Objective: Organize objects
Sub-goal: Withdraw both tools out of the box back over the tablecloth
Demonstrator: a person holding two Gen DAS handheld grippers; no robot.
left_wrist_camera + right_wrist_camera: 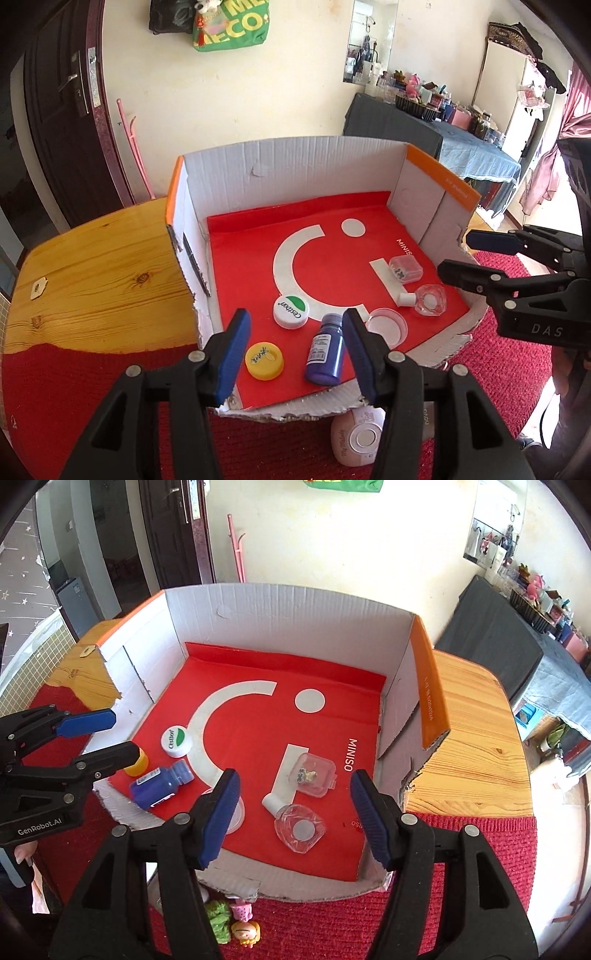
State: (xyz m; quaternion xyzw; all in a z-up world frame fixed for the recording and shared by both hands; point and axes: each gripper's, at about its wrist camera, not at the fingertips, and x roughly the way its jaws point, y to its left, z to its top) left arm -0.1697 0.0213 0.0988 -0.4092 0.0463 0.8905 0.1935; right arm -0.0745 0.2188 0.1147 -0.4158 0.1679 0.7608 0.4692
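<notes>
Two grippers, left point(295, 347) and right point(293, 816), hovered spread, empty, over box point(280, 613) front edge. Blue bottle point(325, 350) lay sideways between left fingers; might roll. Glass bottle point(299, 829) might slip.

Cream wall point(295, 92), dark door point(55, 110), cluttered side table point(443, 125).
</notes>
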